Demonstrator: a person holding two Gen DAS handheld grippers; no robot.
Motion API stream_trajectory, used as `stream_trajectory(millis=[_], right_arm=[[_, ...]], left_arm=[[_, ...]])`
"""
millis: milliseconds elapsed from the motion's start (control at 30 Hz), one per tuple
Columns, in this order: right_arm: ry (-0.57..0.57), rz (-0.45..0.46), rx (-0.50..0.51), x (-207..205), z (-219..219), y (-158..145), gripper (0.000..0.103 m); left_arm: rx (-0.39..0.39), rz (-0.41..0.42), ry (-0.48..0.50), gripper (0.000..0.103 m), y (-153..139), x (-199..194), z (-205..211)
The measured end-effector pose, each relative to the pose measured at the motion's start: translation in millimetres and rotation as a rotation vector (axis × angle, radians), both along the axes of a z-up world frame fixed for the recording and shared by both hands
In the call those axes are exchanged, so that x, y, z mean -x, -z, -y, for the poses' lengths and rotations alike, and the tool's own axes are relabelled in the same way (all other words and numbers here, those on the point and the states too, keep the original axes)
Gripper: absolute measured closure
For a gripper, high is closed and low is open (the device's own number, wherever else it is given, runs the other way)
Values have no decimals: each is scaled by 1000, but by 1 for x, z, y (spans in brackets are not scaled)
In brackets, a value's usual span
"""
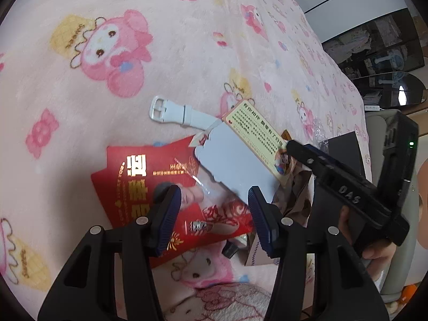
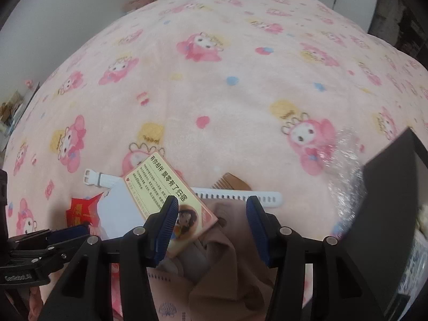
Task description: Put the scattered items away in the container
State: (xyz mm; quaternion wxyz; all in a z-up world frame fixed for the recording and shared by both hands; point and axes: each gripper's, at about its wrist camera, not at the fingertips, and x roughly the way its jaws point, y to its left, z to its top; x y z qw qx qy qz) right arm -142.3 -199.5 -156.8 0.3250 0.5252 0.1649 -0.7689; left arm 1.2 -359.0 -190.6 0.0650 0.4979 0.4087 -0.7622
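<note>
A heap of items lies on the pink cartoon blanket (image 1: 107,107). It holds a red packet (image 1: 139,171) with gold lettering, a pale grey card (image 1: 230,160), a yellow printed card (image 1: 254,131) and a crumpled brown paper bag (image 1: 294,192). My left gripper (image 1: 214,214) hovers open above the red packet. My right gripper (image 2: 211,224) is open over the brown bag (image 2: 222,254), its left finger in front of the yellow card (image 2: 157,184). A white buckle strap (image 2: 97,178), a white holed strap (image 2: 240,195) and a wooden comb (image 2: 232,183) lie just beyond. The black container (image 2: 388,200) stands at the right.
Clear bubble wrap (image 2: 339,165) lies against the container's near wall. In the left wrist view the right gripper's body (image 1: 337,184) and a hand (image 1: 374,248) cross the right side. A grey chair (image 1: 374,123) and dark shelves (image 1: 374,45) lie past the bed's edge.
</note>
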Motion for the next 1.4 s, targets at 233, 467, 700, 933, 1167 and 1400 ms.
stream_trajectory(millis=[233,467,700,933,1167,1400], right_arm=[[-72,98,18,-10,9,19,54],[-113,156,60,-39,-2,-3,54],[-137,211,52,-67,-27,-12,54],[-67,178,88,-43,-22,-2,54],[-113,206,93,-36,1,10,53],[-128,280,131,-54,-12,6,59]], left_arm=[[-15,-20,8,50,-1,5,1],[-29,-37,6,46,-7,-2,-6],[103,25,-57,38,-12,-19,-9],[26,8,-48,38,-1,-6,1],[-73,-31,26,39,-1,10,-11],[-78,-36,33,39,-9,5,-20]])
